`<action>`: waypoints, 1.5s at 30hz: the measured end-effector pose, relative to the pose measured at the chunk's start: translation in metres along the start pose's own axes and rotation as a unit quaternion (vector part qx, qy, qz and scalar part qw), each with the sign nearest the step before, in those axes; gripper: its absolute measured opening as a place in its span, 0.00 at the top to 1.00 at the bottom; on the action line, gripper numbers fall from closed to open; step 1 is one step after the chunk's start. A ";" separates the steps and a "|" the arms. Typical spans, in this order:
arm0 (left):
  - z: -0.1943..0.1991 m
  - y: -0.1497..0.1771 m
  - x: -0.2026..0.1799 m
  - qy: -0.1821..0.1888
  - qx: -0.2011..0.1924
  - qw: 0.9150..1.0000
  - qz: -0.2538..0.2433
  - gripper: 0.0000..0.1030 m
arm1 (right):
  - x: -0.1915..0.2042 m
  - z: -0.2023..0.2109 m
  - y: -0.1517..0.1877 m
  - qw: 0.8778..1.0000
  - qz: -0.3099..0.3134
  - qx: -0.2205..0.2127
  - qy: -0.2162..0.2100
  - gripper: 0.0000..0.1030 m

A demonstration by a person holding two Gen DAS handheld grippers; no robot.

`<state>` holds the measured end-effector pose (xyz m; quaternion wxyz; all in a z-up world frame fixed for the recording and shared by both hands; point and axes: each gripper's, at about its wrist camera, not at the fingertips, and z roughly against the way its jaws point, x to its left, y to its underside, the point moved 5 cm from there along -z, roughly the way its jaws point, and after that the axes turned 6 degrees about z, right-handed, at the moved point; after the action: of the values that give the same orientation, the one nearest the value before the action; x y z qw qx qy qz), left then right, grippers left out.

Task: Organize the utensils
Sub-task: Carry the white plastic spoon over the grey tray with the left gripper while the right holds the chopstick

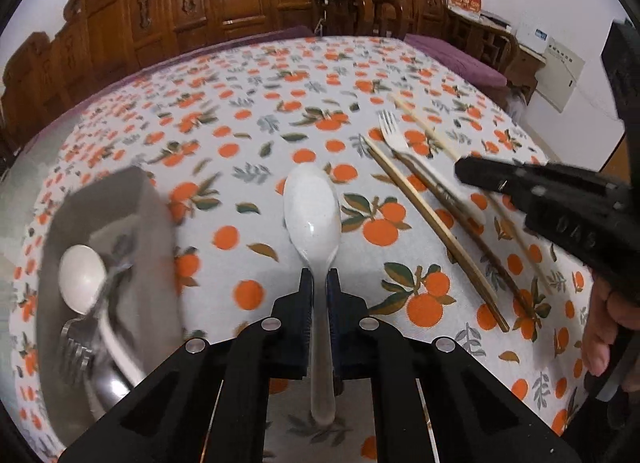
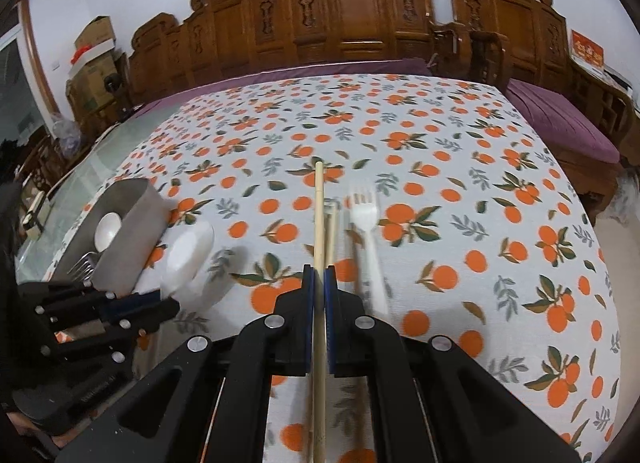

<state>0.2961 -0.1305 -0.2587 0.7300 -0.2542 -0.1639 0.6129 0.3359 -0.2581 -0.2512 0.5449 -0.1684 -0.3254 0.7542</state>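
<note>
- Currently, left gripper (image 1: 319, 283) at bottom centre of the left wrist view, clamped on the handle of a white spoon (image 1: 313, 211); bowl points up-frame, above the tablecloth (image 1: 240, 111).
- Right gripper (image 2: 319, 275) at bottom centre of the right wrist view, jaws pressed together on a pale chopstick (image 2: 319, 219) that runs straight up-frame between them.
- Just right of that chopstick: a second chopstick (image 2: 331, 235), then a white fork (image 2: 366, 219) lying on the cloth, tines up-frame; fork is blurred.
- Left wrist view, right of centre: the fork (image 1: 394, 139) lies among chopsticks (image 1: 436, 235); the right gripper (image 1: 464, 171) reaches in from the right edge over them, with a hand (image 1: 600, 319) below it.
- Grey metal bin (image 1: 140, 199) at lower left of the left wrist view, blurred; inside it a white spoon and metal forks (image 1: 76, 347).
- Right wrist view: same bin (image 2: 136, 215) at left middle; the left gripper (image 2: 160, 303) with its spoon (image 2: 188, 259) sits just right of it.
- Background: carved wooden bench backs (image 2: 352, 15) along the top, purple cushion (image 2: 560, 119) at right.
</note>
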 end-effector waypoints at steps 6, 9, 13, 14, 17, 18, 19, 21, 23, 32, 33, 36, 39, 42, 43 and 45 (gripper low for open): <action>0.028 -0.008 0.013 -0.002 -0.023 1.000 -0.007 0.94 | 0.029 0.007 -0.005 0.999 0.023 -0.010 -0.020 0.94; 0.039 -0.011 0.019 -0.005 -0.032 0.999 -0.011 0.94 | 0.043 0.010 -0.007 0.999 0.038 -0.014 -0.029 0.94; 0.053 -0.013 0.027 -0.007 -0.043 0.999 -0.014 0.94 | 0.054 0.011 -0.008 0.998 0.049 -0.014 -0.034 0.94; 0.056 -0.013 0.029 -0.008 -0.046 0.999 -0.014 0.94 | 0.056 0.010 -0.008 0.998 0.051 -0.013 -0.036 0.94; 0.065 -0.013 0.035 -0.002 -0.053 0.999 -0.009 0.94 | 0.061 0.011 -0.007 0.998 0.055 -0.013 -0.039 0.94; 0.068 -0.012 0.036 0.000 -0.055 0.998 -0.007 0.94 | 0.062 0.011 -0.007 0.998 0.056 -0.013 -0.040 0.94; 0.070 -0.012 0.037 0.000 -0.056 0.998 -0.006 0.94 | 0.063 0.012 -0.007 0.997 0.056 -0.014 -0.041 0.94; 0.076 -0.010 0.040 0.002 -0.060 0.998 -0.002 0.94 | 0.066 0.014 -0.007 0.997 0.058 -0.016 -0.045 0.94; 0.082 -0.009 0.043 0.004 -0.064 0.998 0.002 0.94 | 0.068 0.016 -0.007 0.997 0.060 -0.019 -0.048 0.94; 0.112 -0.004 0.063 0.001 -0.080 0.997 0.017 0.94 | 0.089 0.041 -0.014 0.994 0.067 -0.046 -0.074 0.94; 0.116 -0.004 0.067 0.000 -0.083 0.996 0.020 0.94 | 0.092 0.044 -0.015 0.993 0.069 -0.050 -0.077 0.94; 0.123 -0.003 0.077 -0.006 -0.087 0.996 0.023 0.94 | 0.100 0.049 -0.016 0.992 0.074 -0.055 -0.082 0.94; 0.121 -0.003 0.092 -0.016 -0.085 0.996 0.030 0.94 | 0.107 0.051 -0.017 0.992 0.080 -0.057 -0.086 0.94; 0.112 -0.003 0.105 -0.026 -0.076 0.996 0.035 0.94 | 0.112 0.052 -0.016 0.991 0.085 -0.057 -0.085 0.94; 0.107 -0.002 0.110 -0.031 -0.071 0.996 0.037 0.94 | 0.112 0.052 -0.016 0.991 0.086 -0.057 -0.085 0.94; 0.099 0.000 0.117 -0.035 -0.062 0.997 0.041 0.94 | 0.112 0.052 -0.016 0.991 0.084 -0.056 -0.085 0.94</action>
<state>0.2640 0.0008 -0.1865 0.6806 -0.2837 -0.2166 0.6398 0.2764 -0.1664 -0.1905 0.4391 -0.1606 -0.3971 0.7897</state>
